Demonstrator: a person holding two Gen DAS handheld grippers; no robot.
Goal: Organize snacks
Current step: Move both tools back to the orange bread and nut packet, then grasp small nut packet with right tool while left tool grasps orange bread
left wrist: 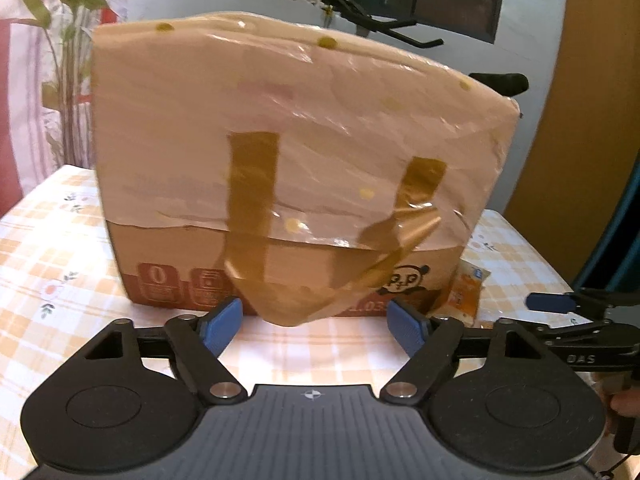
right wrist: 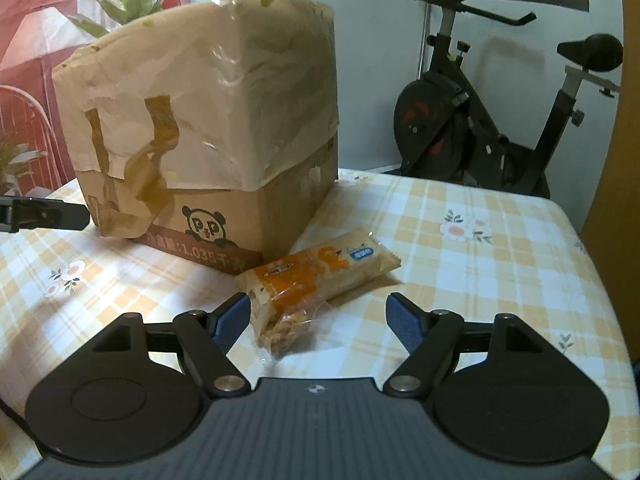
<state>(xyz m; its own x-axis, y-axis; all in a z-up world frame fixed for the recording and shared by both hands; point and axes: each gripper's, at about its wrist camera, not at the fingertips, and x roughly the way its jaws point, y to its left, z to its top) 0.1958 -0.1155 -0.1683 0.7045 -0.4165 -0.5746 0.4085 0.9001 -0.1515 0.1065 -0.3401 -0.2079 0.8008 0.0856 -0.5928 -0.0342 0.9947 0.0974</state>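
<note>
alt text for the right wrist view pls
An open right gripper hovers over a snack pack lying on a checked tablecloth, beside a cardboard box lined with a plastic bag. An exercise bike stands behind.

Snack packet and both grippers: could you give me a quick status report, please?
Left gripper open, facing the lined cardboard box. Right gripper open, empty, snack packet between its fingers. Packet flat on tablecloth beside box. Nothing blocking.

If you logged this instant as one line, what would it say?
task: organize snacks | left gripper: open, facing bag-lined cardboard box | right gripper: open, around snack packet | packet on table
</note>
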